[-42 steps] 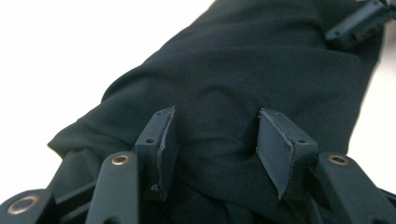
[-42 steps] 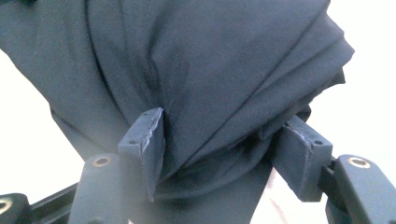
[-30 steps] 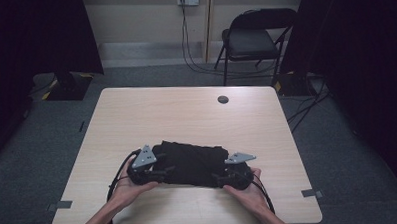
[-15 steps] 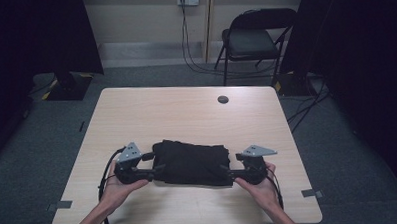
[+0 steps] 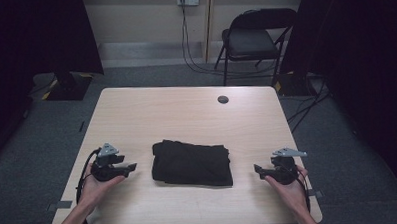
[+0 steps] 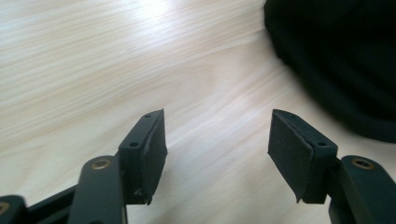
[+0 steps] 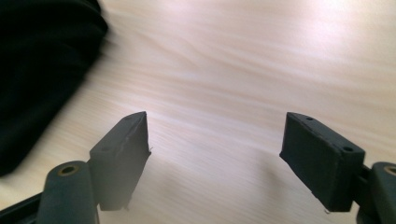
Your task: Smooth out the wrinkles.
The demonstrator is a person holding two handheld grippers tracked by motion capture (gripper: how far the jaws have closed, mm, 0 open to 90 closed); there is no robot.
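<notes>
A folded black cloth point(image 5: 192, 163) lies flat on the pale wooden table point(image 5: 176, 113), near its front edge. My left gripper point(image 5: 132, 167) rests low over the table a short way left of the cloth, pointing at it. Its jaws have just been opening and stand open with bare wood between them point(image 6: 217, 140); the cloth point(image 6: 336, 56) lies ahead to the right. My right gripper point(image 5: 257, 169) is a short way right of the cloth, also pointing at it. Its jaws have just been opening too and are open and empty point(image 7: 215, 140), with the cloth point(image 7: 37, 70) ahead on the left.
A small dark round cap point(image 5: 223, 99) sits in the tabletop at the back right. Behind the table stand a black folding chair point(image 5: 254, 37) and cables on the grey carpet. A black stand base point(image 5: 68, 86) is at the back left.
Both grippers were at the cloth's two ends a second ago. They have since drawn outward to either side, leaving the cloth lying flat on the table between them.
</notes>
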